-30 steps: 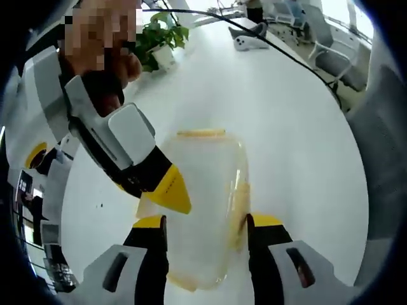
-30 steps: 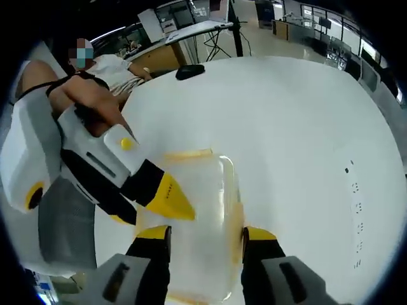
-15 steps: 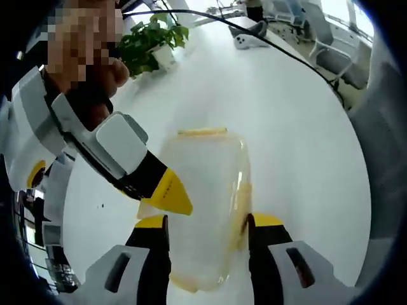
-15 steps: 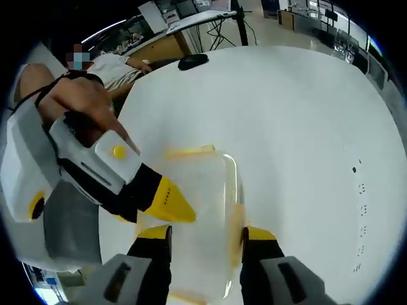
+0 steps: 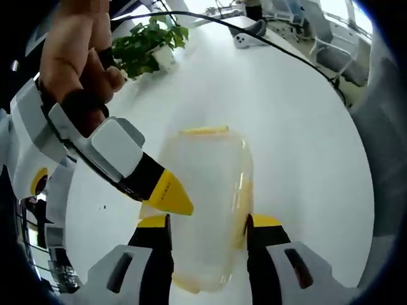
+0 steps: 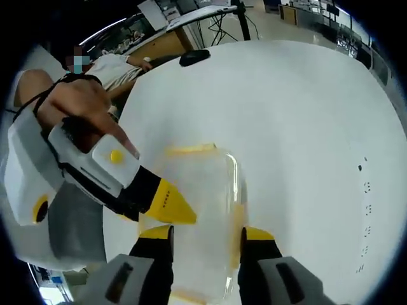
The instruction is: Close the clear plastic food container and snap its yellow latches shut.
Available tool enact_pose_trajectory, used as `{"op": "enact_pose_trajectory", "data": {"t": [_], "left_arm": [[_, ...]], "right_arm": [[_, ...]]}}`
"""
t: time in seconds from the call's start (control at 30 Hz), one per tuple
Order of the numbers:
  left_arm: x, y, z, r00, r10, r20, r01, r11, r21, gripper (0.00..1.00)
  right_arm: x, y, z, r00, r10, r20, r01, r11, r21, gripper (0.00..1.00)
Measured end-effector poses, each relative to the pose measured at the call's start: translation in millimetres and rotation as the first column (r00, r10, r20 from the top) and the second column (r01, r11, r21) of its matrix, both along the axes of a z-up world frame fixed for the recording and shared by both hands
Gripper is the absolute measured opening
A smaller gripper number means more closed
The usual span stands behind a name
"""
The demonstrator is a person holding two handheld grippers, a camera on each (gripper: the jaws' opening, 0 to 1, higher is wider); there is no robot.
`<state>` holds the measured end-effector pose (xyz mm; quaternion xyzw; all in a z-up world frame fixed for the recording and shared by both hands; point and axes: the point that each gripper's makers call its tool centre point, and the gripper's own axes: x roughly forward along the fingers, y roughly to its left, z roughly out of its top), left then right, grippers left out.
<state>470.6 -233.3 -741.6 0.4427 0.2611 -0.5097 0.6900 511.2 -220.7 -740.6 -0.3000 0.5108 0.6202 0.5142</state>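
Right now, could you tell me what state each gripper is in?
Left gripper: open, jaws straddling the clear container.
Right gripper: open, jaws straddling the same container.

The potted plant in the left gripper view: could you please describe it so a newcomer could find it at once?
Start from the white table and follow it to its far edge, beyond the clear container. The plant stands there in a small white pot, left of a black cable. It is the one green, leafy thing on the table.
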Motion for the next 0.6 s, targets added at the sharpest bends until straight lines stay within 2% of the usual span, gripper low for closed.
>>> {"op": "enact_pose_trajectory", "data": {"t": [0.27, 0.43, 0.5, 0.53, 0.6], "left_arm": [[-0.6, 0.0, 0.2, 1.000, -0.005, 0.016, 0.005, 1.000, -0.002, 0.44], [-0.2, -0.4, 0.7, 0.999, -0.027, 0.027, 0.026, 1.000, 0.004, 0.45], [-1.3, 1.1, 1.5, 0.998, -0.068, 0.014, 0.068, 0.998, 0.008, 0.47], [-4.5, 1.4, 1.0, 0.996, -0.087, -0.008, 0.087, 0.996, 0.013, 0.49], [-6.8, 4.7, 1.2, 0.997, -0.059, -0.043, 0.060, 0.998, 0.020, 0.59]], "right_arm": [[-0.2, -2.8, -0.4, 1.000, -0.017, 0.009, 0.016, 0.999, 0.044, 0.40], [1.2, -4.5, 1.4, 0.998, -0.057, 0.019, 0.056, 0.998, 0.026, 0.40], [0.8, -4.5, 3.3, 0.996, -0.088, 0.003, 0.088, 0.995, 0.039, 0.42], [1.2, -4.0, 3.7, 0.994, -0.113, -0.005, 0.114, 0.993, 0.044, 0.46], [1.4, -8.5, 4.8, 0.993, -0.119, 0.001, 0.118, 0.992, 0.051, 0.53]]}}
